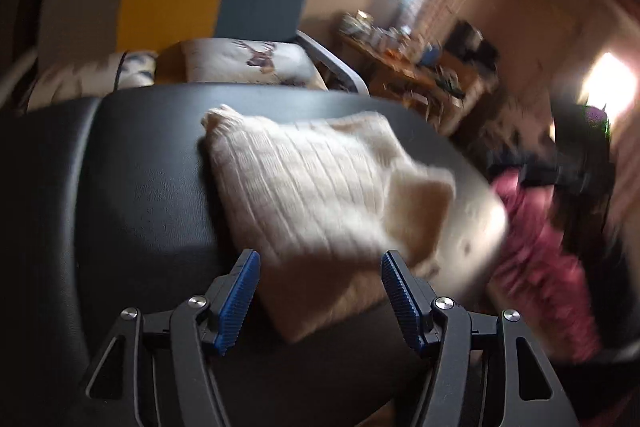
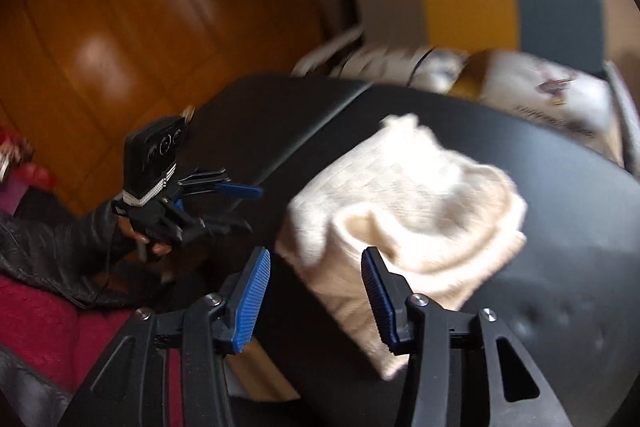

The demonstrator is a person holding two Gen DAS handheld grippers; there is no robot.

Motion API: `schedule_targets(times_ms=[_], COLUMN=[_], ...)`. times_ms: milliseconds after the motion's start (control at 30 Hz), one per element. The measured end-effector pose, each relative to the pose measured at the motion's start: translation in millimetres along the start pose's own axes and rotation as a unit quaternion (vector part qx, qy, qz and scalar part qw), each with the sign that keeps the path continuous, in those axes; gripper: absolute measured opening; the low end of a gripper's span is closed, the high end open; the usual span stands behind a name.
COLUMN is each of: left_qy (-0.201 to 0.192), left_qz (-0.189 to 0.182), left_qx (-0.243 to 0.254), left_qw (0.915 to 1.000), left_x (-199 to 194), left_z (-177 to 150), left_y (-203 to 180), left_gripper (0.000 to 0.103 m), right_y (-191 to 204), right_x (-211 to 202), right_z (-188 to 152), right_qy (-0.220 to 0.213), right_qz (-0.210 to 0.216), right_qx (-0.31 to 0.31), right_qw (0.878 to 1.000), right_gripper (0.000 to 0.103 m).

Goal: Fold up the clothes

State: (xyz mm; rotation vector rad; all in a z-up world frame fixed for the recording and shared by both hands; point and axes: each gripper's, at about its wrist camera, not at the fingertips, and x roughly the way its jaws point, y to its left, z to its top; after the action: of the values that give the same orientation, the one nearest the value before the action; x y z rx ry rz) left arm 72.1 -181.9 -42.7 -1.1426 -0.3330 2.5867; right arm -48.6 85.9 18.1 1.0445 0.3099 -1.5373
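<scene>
Your left claw and right claw both gape empty above the folded cream sweater on the black counter.

Left gripper and right gripper both tilt downward, jaws apart, gripping nothing; a hand at 9 o'clock holds the left.

Bare black table flanks the folded sweater; cushions behind.
</scene>
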Motion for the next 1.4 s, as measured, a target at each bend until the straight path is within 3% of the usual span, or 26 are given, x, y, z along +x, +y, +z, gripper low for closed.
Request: schedule_targets(times_ms=[100, 300, 667, 700, 800, 833, 900, 967, 1067, 1200, 1300, 1400], left_qy=[0.017, 0.037, 0.046, 0.048, 0.057, 0.059, 0.060, 0.060, 0.058, 0.067, 0.073, 0.082], left_qz=[0.003, 0.011, 0.031, 0.034, 0.045, 0.050, 0.064, 0.078, 0.083, 0.080, 0.080, 0.082], left_qx=[0.067, 0.109, 0.165, 0.168, 0.167, 0.169, 0.183, 0.199, 0.222, 0.254, 0.268, 0.280], left_qw=[0.9976, 0.9933, 0.9847, 0.9841, 0.9833, 0.9826, 0.9793, 0.9751, 0.9699, 0.9616, 0.9574, 0.9530], left_x=[13, 38, 64, 67, 74, 75, 76, 75, 71, 69, 70, 71], left_z=[-13, -25, -34, -35, -36, -36, -36, -37, -38, -43, -46, -45], left_y=[-18, -23, -18, -17, -13, -13, -14, -15, -15, -15, -13, -12], left_gripper=[0.064, 0.063, 0.057, 0.057, 0.056, 0.053, 0.043, 0.027, 0.015, 0.013, 0.013, 0.013], right_y=[-9, -17, -31, -29, -21, -19, -15, -12, -22, -59, -74, -75], right_x=[29, 61, 73, 76, 83, 86, 79, 68, 54, 75, 82, 60], right_z=[16, 26, 29, 28, 25, 24, 17, 8, -18, -81, -113, -119], right_qy=[0.064, 0.130, 0.182, 0.184, 0.193, 0.196, 0.188, 0.172, 0.145, 0.150, 0.135, 0.086], right_qz=[0.007, -0.006, -0.012, -0.019, -0.040, -0.047, -0.053, -0.053, -0.040, -0.049, -0.054, -0.046], right_qx=[0.016, 0.027, 0.027, 0.021, 0.002, -0.004, -0.007, -0.002, 0.033, 0.121, 0.168, 0.196], right_qw=[0.998, 0.991, 0.983, 0.982, 0.980, 0.980, 0.981, 0.984, 0.988, 0.980, 0.975, 0.976], right_gripper=[0.048, 0.048, 0.048, 0.043, 0.015, 0.013, 0.012, 0.011, 0.011, 0.010, 0.003, 0.012])
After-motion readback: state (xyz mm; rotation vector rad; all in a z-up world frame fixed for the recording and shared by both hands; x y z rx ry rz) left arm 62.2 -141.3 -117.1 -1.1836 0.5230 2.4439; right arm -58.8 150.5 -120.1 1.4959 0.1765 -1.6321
